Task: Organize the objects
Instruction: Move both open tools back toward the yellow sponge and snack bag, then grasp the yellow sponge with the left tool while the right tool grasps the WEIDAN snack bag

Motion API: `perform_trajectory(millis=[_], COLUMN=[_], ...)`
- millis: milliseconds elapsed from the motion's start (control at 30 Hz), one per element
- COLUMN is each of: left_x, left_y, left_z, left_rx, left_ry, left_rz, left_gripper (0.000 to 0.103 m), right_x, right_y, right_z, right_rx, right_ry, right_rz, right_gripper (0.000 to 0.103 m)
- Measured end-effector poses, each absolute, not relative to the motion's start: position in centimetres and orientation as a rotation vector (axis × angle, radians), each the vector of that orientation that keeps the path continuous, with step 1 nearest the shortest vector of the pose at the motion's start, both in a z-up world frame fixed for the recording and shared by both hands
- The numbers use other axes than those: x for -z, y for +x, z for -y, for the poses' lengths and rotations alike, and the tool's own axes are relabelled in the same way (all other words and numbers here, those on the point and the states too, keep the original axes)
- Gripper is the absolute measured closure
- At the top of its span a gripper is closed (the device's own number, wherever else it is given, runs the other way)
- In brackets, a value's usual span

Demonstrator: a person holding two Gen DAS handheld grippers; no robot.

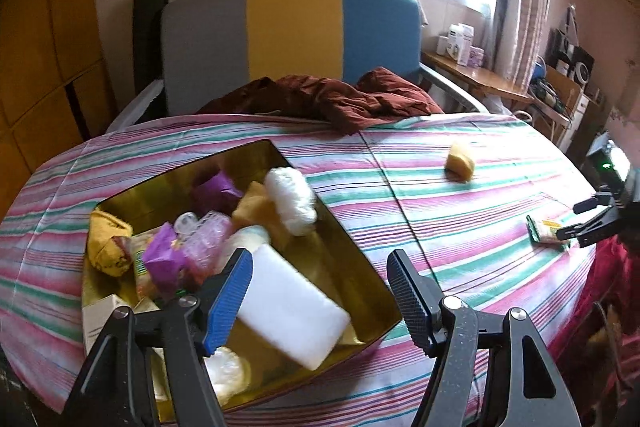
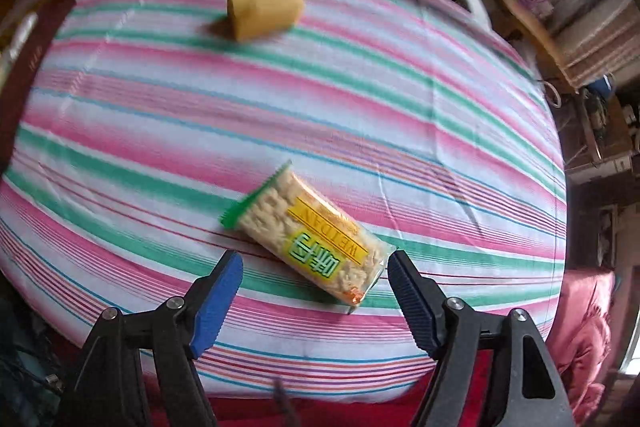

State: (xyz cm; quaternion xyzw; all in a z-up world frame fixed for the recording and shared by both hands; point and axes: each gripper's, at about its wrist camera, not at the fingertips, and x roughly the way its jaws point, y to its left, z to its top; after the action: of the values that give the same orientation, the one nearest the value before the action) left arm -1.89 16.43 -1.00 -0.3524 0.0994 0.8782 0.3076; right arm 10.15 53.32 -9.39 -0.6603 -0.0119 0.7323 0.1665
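The left gripper (image 1: 320, 291) hangs open over the gold box (image 1: 360, 259); a yellow sponge (image 1: 460, 167) lies at two o'clock.

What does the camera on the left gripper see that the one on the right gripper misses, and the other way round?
Only the left wrist view shows inside the gold box: a white block, purple packets and other small items. It also shows the striped chair back and the right gripper from the side.

Only the right wrist view shows the snack packet close up, lying just ahead of the open right gripper, with its printed label readable.

Both show the striped tablecloth, the yellow sponge lying loose on it, and the packet.
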Motion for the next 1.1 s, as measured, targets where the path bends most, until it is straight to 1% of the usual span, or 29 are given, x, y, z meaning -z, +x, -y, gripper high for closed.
perform_trajectory(millis=[100,267,433,500,533,567,600,700,833,967,1033,1100], left_x=[0.9,0.7,0.5,0.4,0.4,0.4,0.4,0.6,0.7,1.1,1.4,1.7], left_y=[-1.8,-2.2,-1.7,-1.6,-1.6,-1.6,-1.6,-1.7,-2.2,-2.9,-3.2,-3.5], left_z=[-17.6,-19.5,-21.9,-22.8,-23.3,-23.7,-24.2,-25.8,-28.4,-31.5,-33.1,-35.0], left_rx=[-2.302,-2.271,-2.228,-2.21,-2.2,-2.191,-2.181,-2.16,-2.116,-2.086,-2.069,-2.052], left_ry=[-0.927,-0.943,-0.927,-0.92,-0.919,-0.92,-0.92,-0.925,-0.957,-0.972,-0.977,-0.972], left_rz=[-0.284,-0.29,-0.32,-0.335,-0.339,-0.341,-0.343,-0.35,-0.338,-0.364,-0.393,-0.423], left_gripper=[0.033,0.032,0.032,0.032,0.032,0.032,0.032,0.032,0.031,0.031,0.031,0.029], right_x=[10.8,11.6,12.0,11.8,11.7,11.5,11.3,11.1,10.6,10.8,10.5,10.8], right_y=[9.6,8.7,8.2,8.3,8.3,8.2,8.1,7.4,6.1,5.4,5.4,5.5], right_z=[-53.9,-54.5,-56.0,-56.4,-56.5,-56.6,-56.8,-57.7,-58.7,-60.1,-61.0,-61.9], right_rx=[-2.058,-2.052,-2.084,-2.115,-2.12,-2.123,-2.136,-2.124,-2.096,-2.066,-2.091,-2.094], right_ry=[-1.961,-2.02,-2.032,-2.031,-2.019,-2.004,-1.975,-1.899,-1.831,-1.797,-1.73,-1.671], right_rz=[0.082,0.153,0.069,0.001,-0.007,-0.021,-0.051,-0.133,-0.182,-0.292,-0.373,-0.454], right_gripper=[0.027,0.027,0.028,0.045,0.048,0.054,0.057,0.058,0.058,0.057,0.057,0.057])
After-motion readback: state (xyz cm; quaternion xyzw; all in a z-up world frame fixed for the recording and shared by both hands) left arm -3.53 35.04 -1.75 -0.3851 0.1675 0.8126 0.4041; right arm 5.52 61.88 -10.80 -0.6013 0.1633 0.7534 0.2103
